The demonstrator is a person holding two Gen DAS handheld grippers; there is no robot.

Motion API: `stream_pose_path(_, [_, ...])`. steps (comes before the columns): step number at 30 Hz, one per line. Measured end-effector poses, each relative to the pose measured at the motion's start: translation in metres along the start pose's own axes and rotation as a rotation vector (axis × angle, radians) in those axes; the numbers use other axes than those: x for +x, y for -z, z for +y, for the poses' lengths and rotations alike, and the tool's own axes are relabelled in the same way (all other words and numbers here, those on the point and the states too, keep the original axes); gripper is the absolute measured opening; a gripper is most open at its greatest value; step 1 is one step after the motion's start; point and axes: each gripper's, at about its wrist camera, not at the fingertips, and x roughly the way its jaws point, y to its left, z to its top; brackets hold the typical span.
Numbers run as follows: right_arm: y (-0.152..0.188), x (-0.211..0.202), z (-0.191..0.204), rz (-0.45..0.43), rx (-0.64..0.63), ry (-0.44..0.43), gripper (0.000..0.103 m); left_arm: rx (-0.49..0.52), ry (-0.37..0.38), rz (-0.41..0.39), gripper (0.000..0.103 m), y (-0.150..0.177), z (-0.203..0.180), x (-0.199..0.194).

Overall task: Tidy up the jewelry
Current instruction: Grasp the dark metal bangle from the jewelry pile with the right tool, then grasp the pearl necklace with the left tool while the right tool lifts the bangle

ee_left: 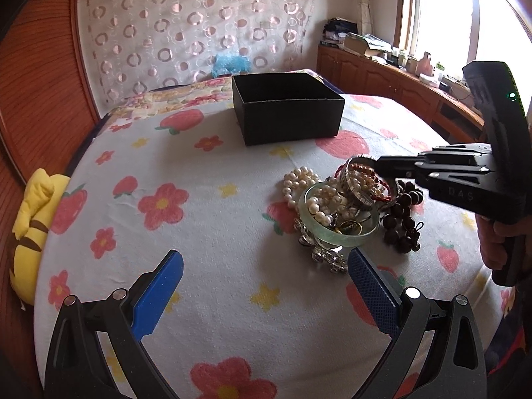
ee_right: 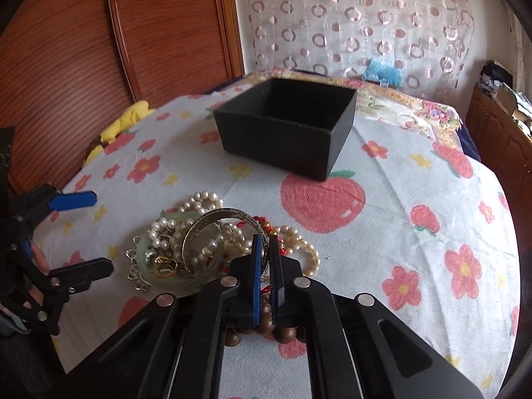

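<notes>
Silver bangle (ee_right: pixel 229 229) is sitting tilted atop the jewelry pile (ee_left: pixel 342 209), pinched between the nearly closed pads of the right gripper (ee_right: pixel 265 249). Left gripper (ee_left: pixel 266 282) is hovering spread wide at the pile's 7 o'clock. Black box (ee_left: pixel 289 106) is standing at 12 o'clock.

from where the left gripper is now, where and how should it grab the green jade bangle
Take the jade bangle by its near rim, the arc facing the open left gripper, coming down from above with one finger inside the ring and one outside. It lies roughly flat on the bedspread, and pearls fill its far half, so that near arc looks like the barest part.
</notes>
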Motion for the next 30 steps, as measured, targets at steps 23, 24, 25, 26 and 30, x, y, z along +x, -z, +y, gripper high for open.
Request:
stream_pose_path(23, [0.017, -0.043, -0.026, -0.099, 0.095, 0.072, 0.005, 0.068, 0.144, 0.024, 0.041, -0.034, -0.023, 0.020])
stream_pose_path(24, [0.018, -0.042, -0.026, -0.096, 0.096, 0.073, 0.005, 0.071, 0.139, 0.031, 0.034, -0.035, -0.023, 0.022])
stream_pose_path(25, [0.019, -0.042, -0.026, -0.094, 0.096, 0.075, 0.005, 0.075, 0.132, 0.047, 0.028, -0.035, -0.024, 0.026])
stream_pose_path(26, [0.020, -0.042, -0.026, -0.092, 0.096, 0.077, 0.005, 0.079, 0.125, 0.056, 0.025, -0.035, -0.025, 0.029])
stream_pose_path(30, [0.022, -0.042, -0.025, -0.086, 0.089, 0.078, 0.005, 0.094, 0.113, 0.057, 0.016, -0.033, -0.026, 0.028])
